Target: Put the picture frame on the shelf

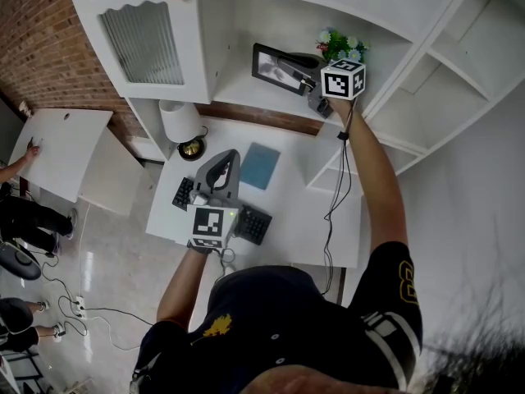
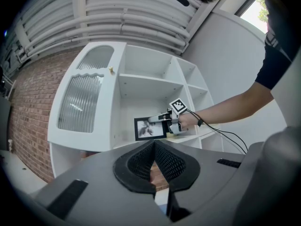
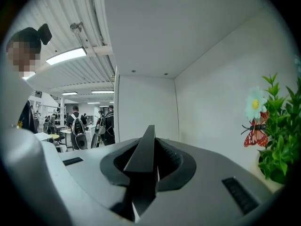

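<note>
The right tongs (image 1: 308,83) are clamped on the frame (image 1: 277,66) by its right edge, a thin dark slab pinched between the pads. They reach into the middle bay of the shelf (image 1: 239,90). The frame stands upright there, low at the board; I cannot tell whether it rests on it. A plant (image 1: 340,46) sits just right of these tongs. The left tongs (image 1: 223,169) are together and empty, well back over the bench (image 1: 289,208). The placing looks nearly done, with letting go and backing out left. No writing is legible.
</note>
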### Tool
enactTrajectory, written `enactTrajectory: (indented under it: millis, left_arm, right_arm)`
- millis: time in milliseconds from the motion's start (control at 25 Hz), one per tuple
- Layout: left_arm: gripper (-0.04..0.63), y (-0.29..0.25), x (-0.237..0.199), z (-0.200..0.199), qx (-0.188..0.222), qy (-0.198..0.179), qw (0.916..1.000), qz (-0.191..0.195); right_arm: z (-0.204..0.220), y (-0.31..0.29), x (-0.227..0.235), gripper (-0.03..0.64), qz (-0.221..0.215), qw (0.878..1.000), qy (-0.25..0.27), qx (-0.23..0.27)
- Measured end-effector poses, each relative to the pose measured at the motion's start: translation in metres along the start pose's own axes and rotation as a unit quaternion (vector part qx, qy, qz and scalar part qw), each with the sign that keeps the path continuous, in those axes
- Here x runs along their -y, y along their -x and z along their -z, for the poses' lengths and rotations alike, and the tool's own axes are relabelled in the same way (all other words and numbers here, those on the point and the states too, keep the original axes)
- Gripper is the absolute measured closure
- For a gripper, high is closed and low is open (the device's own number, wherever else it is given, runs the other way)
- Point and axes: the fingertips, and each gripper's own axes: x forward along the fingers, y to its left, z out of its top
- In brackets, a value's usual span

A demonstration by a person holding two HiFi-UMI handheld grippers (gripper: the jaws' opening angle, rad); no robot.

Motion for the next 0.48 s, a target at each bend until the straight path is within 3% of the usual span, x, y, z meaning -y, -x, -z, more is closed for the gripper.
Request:
enactTrajectory:
  millis: [480]
  left_arm:
    - [0.577, 0.002, -0.005, -0.001, 0.002, 0.002, 1.0000, -0.003]
  right_arm:
    - [0.000, 0.002, 0.014, 0.511, 0.033, 0.999, 0.001, 0.002]
